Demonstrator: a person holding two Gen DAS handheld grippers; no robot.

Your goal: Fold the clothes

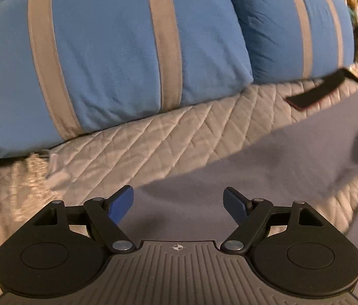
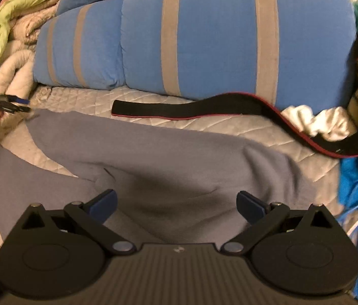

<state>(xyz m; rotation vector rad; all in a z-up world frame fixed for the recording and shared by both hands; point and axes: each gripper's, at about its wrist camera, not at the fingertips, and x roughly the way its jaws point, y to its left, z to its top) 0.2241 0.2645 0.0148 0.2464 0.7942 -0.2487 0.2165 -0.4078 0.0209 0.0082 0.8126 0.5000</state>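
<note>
From here I lose the grey garment (image 2: 168, 152) under my right tool's body at the bottom edge, so its near hem is hidden. The black strap (image 2: 204, 109) runs off the right edge, its end unseen. My left tool (image 2: 17, 105) shows only as a small blur at the far left; I cannot read its fingers there.

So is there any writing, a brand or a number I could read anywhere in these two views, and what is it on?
No readable words or numbers in either view.
Left claw body: a small white crosshair mark, a sign, not text.
Right claw body: a small white mark, too blurred to read.
Black strap with red edging: tiny pale specks near its end, too small to read.
</note>
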